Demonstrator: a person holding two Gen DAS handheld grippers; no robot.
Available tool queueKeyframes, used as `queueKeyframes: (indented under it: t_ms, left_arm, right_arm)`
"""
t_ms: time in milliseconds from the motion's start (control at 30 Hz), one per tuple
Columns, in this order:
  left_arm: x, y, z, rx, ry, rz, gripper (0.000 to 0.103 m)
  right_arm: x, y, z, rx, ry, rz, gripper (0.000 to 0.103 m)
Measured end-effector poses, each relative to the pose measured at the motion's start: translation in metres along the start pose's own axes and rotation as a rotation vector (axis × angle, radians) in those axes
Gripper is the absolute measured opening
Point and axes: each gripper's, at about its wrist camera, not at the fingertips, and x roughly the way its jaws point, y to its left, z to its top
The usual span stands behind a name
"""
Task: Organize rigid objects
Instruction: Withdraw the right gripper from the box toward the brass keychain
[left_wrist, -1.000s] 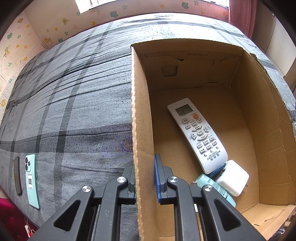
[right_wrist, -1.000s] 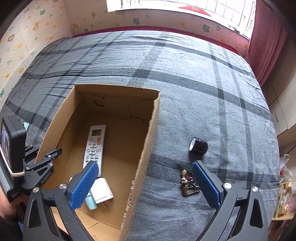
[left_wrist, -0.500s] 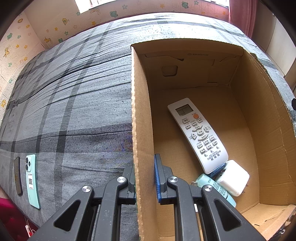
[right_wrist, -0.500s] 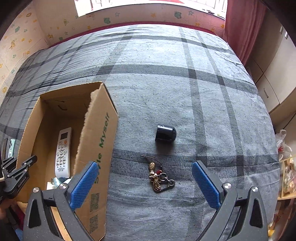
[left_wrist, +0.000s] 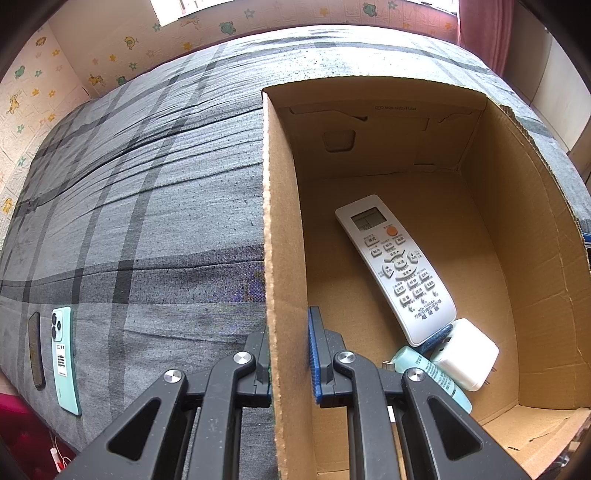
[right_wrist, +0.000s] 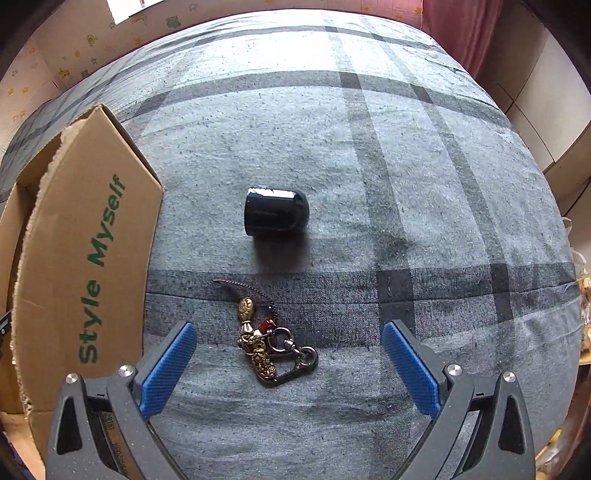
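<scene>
My left gripper (left_wrist: 290, 350) is shut on the left wall of an open cardboard box (left_wrist: 273, 236) on the grey plaid bed. In the box lie a white remote (left_wrist: 395, 266), a white charger (left_wrist: 467, 352) and a pale green tube (left_wrist: 430, 373). My right gripper (right_wrist: 290, 369) is open and empty, low over a brass keychain with a carabiner (right_wrist: 266, 343), which lies between its fingers. A small black jar (right_wrist: 275, 212) lies on its side just beyond. The box's printed outer wall (right_wrist: 85, 266) shows at the left of the right wrist view.
A mint green phone (left_wrist: 64, 354) and a dark flat object (left_wrist: 36, 349) lie near the bed's left edge. Red curtain (right_wrist: 476, 33) and cupboards stand at the right. The bed drops off at its right edge.
My right gripper has swung right, away from the box, and come down over the keychain and black jar. My left gripper has held still on the box wall.
</scene>
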Motion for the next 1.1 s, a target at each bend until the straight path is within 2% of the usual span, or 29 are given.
queueKeyframes:
  t_ms: [567,767,1100]
  left_arm:
    - [0.001,0.001,0.0,0.0,0.001,0.0,0.015]
    - [0.001,0.001,0.0,0.001,0.001,0.001,0.015]
    - [0.001,0.001,0.0,0.001,0.002,0.001,0.015]
  right_arm:
    - [0.042,0.007,-0.012,-0.023,0.048,-0.033,0.103]
    - [0.052,0.003,-0.017,-0.022,0.057,-0.014,0.103]
    - [0.062,0.004,-0.009,-0.045,0.089,-0.014,0.103]
